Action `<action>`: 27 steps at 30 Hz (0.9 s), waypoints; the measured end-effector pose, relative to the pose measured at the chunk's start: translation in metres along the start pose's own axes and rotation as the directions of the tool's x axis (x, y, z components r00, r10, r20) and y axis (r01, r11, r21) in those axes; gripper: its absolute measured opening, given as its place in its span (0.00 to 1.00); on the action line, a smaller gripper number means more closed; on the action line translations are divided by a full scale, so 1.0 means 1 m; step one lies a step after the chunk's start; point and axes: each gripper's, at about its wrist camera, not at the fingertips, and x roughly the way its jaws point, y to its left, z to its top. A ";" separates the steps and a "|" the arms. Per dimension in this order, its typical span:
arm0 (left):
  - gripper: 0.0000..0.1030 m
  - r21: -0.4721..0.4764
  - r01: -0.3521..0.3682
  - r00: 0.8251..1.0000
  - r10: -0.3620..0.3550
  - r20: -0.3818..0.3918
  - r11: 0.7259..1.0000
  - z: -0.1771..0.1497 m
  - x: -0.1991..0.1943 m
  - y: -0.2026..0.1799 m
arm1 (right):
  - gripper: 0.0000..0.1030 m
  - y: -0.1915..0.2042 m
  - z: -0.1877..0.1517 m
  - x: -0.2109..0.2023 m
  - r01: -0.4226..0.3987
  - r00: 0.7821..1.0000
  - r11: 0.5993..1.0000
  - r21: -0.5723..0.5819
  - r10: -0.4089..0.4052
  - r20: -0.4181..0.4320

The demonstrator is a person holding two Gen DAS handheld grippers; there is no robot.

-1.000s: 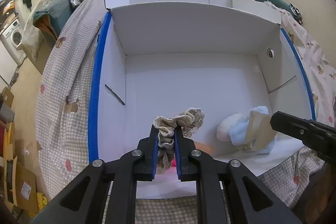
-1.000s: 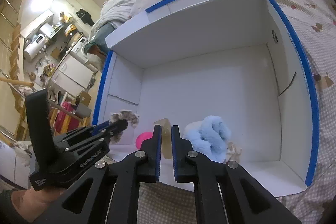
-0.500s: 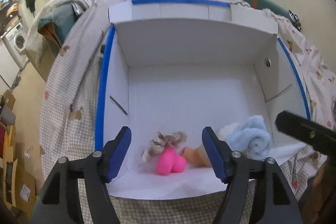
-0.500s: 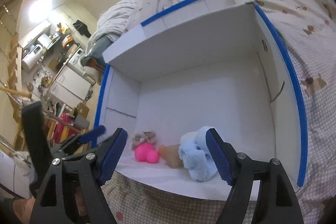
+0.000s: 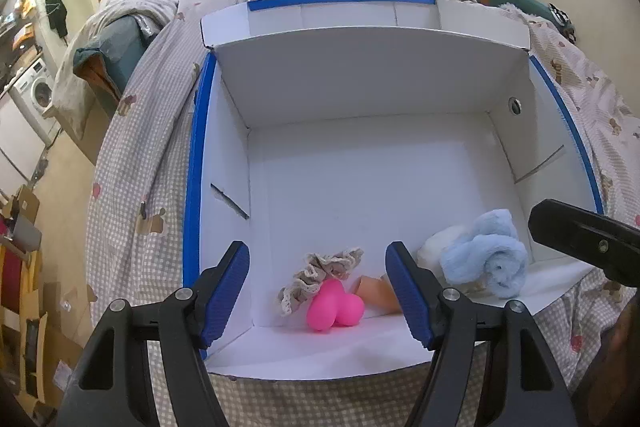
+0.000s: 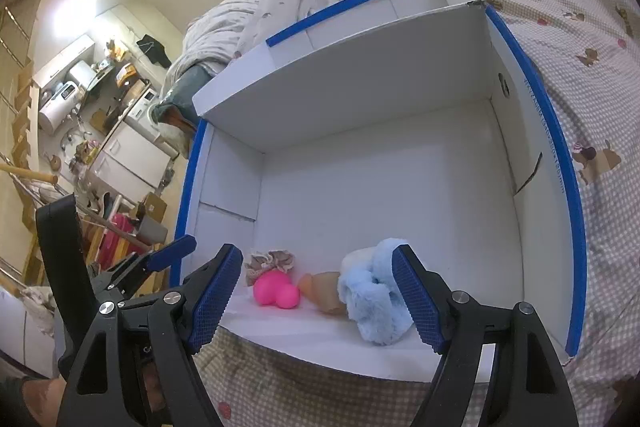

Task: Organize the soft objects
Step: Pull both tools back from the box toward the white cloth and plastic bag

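Both grippers are being held over the near edge of a white box (image 5: 360, 99) with blue-taped rims, which is sitting on a bed (image 5: 132, 163) covered by a checked, bear-print sheet.

Left gripper (image 5: 318, 291): jaws are being held wide apart, nothing pinched between the blue pads. Seen between them, down on the box floor by the near wall, a beige frilly scrunchie (image 5: 320, 273) is lying partly on top of a pink rounded soft toy (image 5: 334, 309); the two are touching. Just to the right of the pink toy a tan soft piece (image 5: 374, 293) is lying, partly hidden behind the left gripper's right pad.

Right gripper (image 6: 318, 291): jaws also released, spread wide, nothing gripped. A light blue fluffy cloth (image 6: 374, 301), rolled up, is lying right of the tan piece and touching it; something white and fluffy (image 5: 434, 251) is being partly covered behind it. In the right wrist view the blue cloth is being overlapped by the right pad, but contact cannot be told.

All the soft items are being kept in a row along the near wall; the rest of the box floor is bare. A back flap of the box is standing up. A washing machine (image 5: 34, 95) and cluttered shelves are being seen at far left, off the bed. Part of a hand (image 6: 44, 393) is showing at the bottom left of the right wrist view.
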 end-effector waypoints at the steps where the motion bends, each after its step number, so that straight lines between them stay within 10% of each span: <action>1: 0.66 -0.002 0.000 1.000 0.000 -0.002 1.000 0.000 0.000 0.001 | 0.80 0.000 0.000 0.000 0.000 1.000 1.000 0.000 0.000 0.000; 27: 0.66 -0.135 0.033 0.999 -0.037 -0.021 0.990 -0.013 -0.031 0.023 | 0.80 -0.004 -0.006 -0.026 0.066 0.996 0.998 -0.005 -0.066 0.059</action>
